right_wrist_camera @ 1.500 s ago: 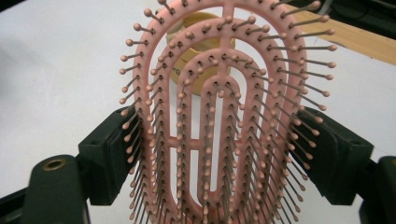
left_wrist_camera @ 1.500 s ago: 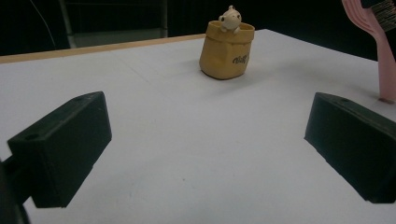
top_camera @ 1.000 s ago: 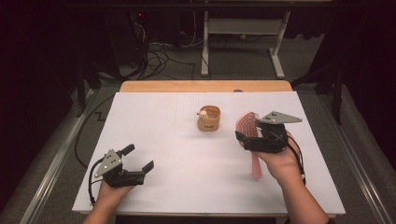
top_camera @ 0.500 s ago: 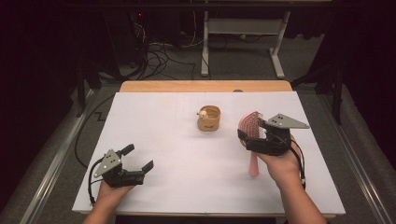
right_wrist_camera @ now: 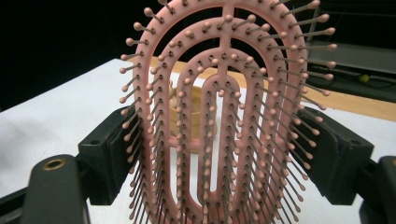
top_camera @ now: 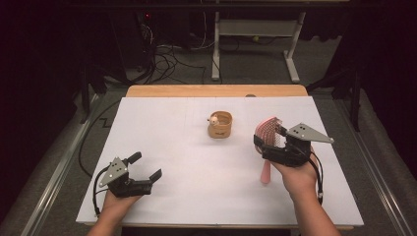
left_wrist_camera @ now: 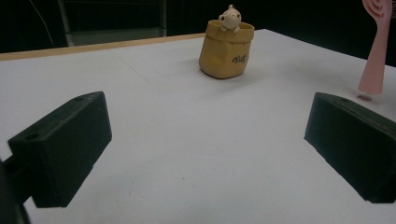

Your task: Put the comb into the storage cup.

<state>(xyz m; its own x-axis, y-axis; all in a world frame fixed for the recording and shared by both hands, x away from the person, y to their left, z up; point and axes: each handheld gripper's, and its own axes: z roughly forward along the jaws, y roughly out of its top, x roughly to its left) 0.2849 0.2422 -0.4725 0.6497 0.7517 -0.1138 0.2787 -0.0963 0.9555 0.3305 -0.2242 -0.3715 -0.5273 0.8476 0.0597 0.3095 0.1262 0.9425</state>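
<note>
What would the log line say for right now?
right gripper: shut on pink hairbrush, lifted upright | left gripper: open, empty | yellow pot: on white table

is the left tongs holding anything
No, the left tongs stand wide open over bare white table, with nothing between the jaws.

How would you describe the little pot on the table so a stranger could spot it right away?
Start at the white table and look toward the middle of its far half. There, left of the right gripper and the pink hairbrush it holds, stands a small tan sack-shaped pot. A tiny pale figure peeks over its rim, and its side bears dark lettering.
</note>
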